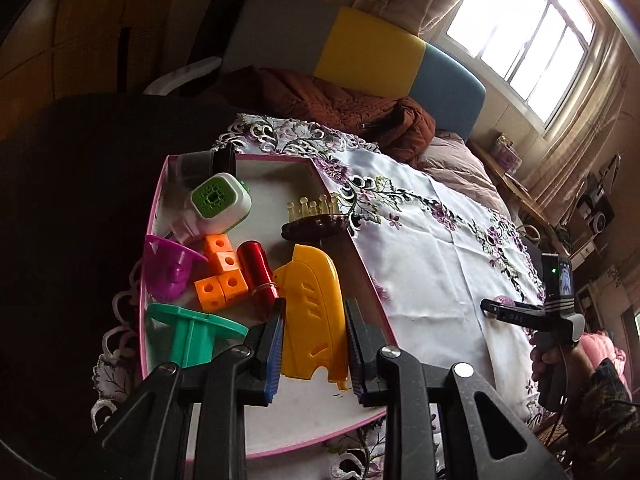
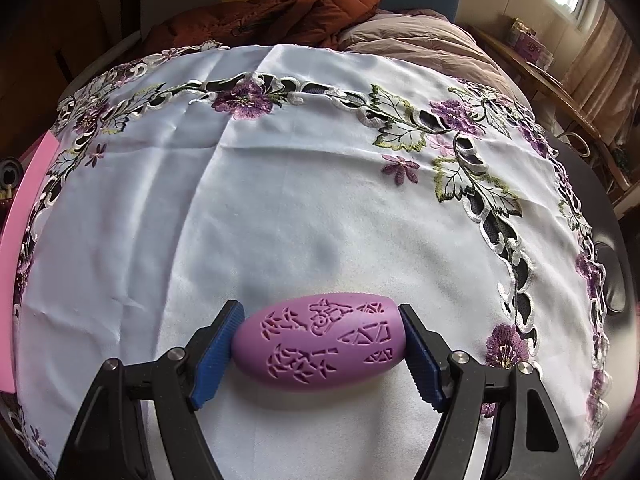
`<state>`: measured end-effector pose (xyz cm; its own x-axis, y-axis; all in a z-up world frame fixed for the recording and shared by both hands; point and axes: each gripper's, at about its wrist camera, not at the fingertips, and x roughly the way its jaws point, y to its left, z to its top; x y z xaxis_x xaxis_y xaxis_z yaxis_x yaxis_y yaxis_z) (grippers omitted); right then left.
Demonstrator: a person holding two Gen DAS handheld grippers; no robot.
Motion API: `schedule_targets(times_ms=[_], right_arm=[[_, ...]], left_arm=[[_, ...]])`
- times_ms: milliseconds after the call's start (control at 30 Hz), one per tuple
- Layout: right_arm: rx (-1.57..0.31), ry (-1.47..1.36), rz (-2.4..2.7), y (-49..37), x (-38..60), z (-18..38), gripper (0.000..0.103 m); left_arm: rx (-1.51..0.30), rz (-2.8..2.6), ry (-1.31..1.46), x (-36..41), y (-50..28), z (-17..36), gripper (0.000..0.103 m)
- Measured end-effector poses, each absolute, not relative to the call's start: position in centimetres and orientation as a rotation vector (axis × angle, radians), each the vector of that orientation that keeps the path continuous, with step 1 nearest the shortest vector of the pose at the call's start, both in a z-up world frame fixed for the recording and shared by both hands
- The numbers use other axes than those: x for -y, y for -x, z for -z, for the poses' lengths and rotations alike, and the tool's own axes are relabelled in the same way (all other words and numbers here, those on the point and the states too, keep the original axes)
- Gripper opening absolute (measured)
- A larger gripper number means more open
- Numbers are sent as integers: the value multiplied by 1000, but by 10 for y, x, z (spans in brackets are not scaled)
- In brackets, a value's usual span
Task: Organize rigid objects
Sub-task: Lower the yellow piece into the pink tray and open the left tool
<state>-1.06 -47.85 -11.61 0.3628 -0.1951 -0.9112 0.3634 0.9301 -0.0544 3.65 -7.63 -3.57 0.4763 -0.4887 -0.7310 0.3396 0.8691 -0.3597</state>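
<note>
In the left wrist view my left gripper (image 1: 315, 344) straddles a yellow plastic shell (image 1: 310, 312) lying in a pink-rimmed box (image 1: 372, 280); its blue pads stand beside the shell's sides, slightly apart from it. The box also holds orange cubes (image 1: 218, 276), a red cylinder (image 1: 256, 270), a green spool (image 1: 192, 334), a purple cup (image 1: 168, 270), a green-and-white cube (image 1: 218, 202) and a brown comb (image 1: 316, 222). In the right wrist view my right gripper (image 2: 320, 340) is closed on a purple carved egg-shaped piece (image 2: 318, 340) resting on the white floral tablecloth (image 2: 280, 184).
The pink box edge (image 2: 24, 240) shows at the far left of the right wrist view. The right gripper (image 1: 516, 316) and hand appear at the right of the left wrist view. A bed with brown and beige bedding (image 1: 344, 108) lies behind the table.
</note>
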Motion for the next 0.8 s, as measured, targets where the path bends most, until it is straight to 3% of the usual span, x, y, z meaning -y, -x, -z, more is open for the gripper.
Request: schedule_targets(times_ms=[333,800], right_arm=[[-1145,-159,362,11,478,115,77],[-1148,-153,357,10,478,116,77]], left_arm=[[-1087,461,376,98,-79,60,26],[-1064,354,219,109,-90,83,32]])
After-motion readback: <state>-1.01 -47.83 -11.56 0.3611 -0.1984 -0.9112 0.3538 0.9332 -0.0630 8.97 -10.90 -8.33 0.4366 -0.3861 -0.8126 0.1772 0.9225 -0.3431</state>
